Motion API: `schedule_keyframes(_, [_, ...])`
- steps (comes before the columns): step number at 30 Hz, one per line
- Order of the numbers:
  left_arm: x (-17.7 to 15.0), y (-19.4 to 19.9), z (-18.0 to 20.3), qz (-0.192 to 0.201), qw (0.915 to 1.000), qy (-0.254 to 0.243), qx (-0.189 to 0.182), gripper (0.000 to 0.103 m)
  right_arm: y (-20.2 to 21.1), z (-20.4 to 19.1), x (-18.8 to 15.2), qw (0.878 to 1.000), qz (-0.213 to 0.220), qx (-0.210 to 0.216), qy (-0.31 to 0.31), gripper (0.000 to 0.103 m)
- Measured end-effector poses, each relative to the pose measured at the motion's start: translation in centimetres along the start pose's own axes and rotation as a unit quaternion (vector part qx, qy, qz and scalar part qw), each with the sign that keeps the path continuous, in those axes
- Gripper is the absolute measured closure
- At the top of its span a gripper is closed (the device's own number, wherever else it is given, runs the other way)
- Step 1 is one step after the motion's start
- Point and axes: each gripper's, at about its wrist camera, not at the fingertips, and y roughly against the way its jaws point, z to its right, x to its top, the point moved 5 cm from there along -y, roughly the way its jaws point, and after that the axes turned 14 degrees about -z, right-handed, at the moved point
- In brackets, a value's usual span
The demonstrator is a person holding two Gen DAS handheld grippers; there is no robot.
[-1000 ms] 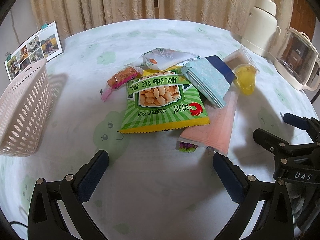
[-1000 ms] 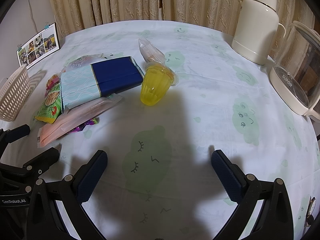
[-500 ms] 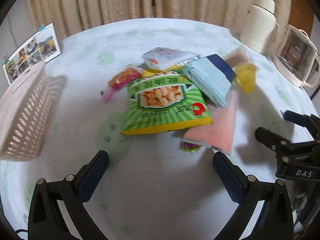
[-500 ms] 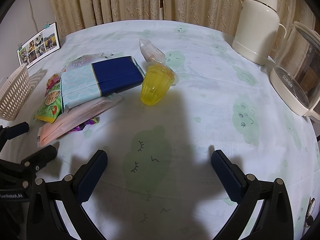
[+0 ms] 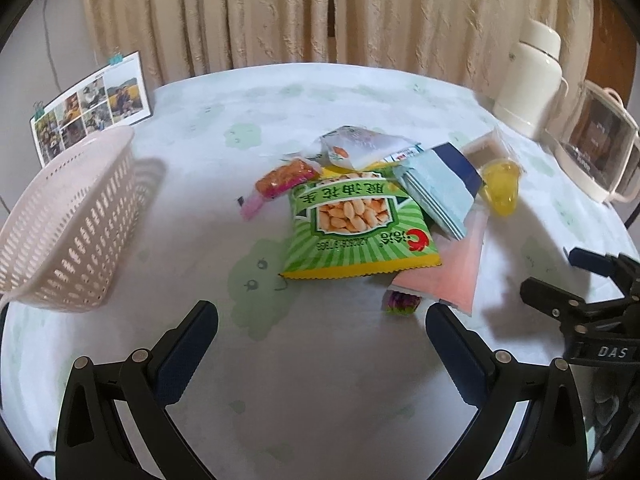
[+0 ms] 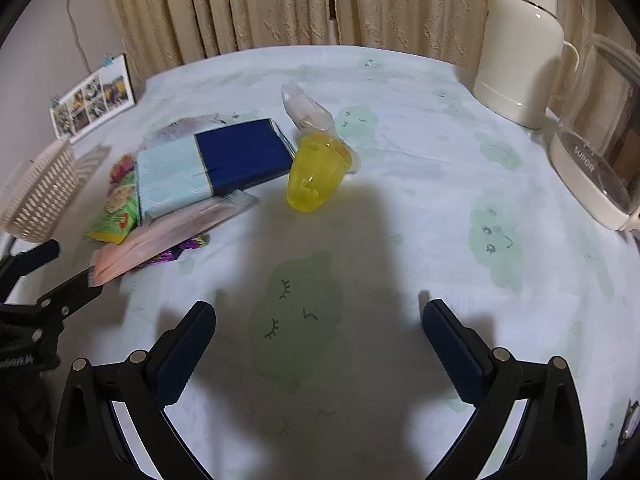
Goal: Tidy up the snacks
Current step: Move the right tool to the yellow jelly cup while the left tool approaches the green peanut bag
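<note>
The left tongs (image 5: pixel 320 324) hang spread wide over the surface (image 5: pixel 312 380), grasping nothing — both dark-blue pads are clear of every packet. The right tongs (image 6: pixel 318 322) are likewise spread and empty above a green cartoon print on the cloth; they also show at the right edge of the left wrist view.

Just ahead of the left tongs lies the snack pile. A green peanut bag (image 5: pixel 356 226) sits on top, its near edge toward the tongs. Beside it on the right a pink flat packet (image 5: pixel 452 272) slants down, with a small purple-green wrapper (image 5: pixel 402 302) peeking from under its near corner. Behind the peanut bag are an orange-and-pink snack stick (image 5: pixel 280 178) and a white pouch (image 5: pixel 360 148). A pale-blue and navy packet (image 5: pixel 440 184) leans over the pink one, and a yellow jelly cup (image 6: pixel 316 174) lies on its side just beside the navy end, touching a clear wrapper (image 6: pixel 306 106).

A pink slotted basket (image 5: pixel 60 232) stands well apart at the left, holding nothing that can be seen. Farther back — a photo card (image 5: pixel 90 104), a cream thermos (image 6: pixel 518 48), a clear kettle (image 6: pixel 600 152) and beige curtains (image 5: pixel 320 12).
</note>
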Motion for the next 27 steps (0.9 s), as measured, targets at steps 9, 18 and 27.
schedule_keyframes(9, [0.0, 0.3, 0.0, 0.011, 0.9999, 0.006, 0.0, 0.0, 0.8, 1.9, 0.9, 0.999, 0.015, 0.025, -0.024, 0.004])
schedule_keyframes(18, [-0.3, 1.7, -0.7, 0.029, 0.9995, 0.007, 0.011, 0.0, 0.5, 1.4, 4.0, 0.998, 0.029, 0.045, -0.037, 0.02])
schedule_keyframes(27, [0.3, 1.9, -1.2, 0.032, 0.9993, 0.014, 0.01, 0.0, -0.8, 0.8, 6.6, 0.996, 0.03, 0.057, -0.059, 0.03])
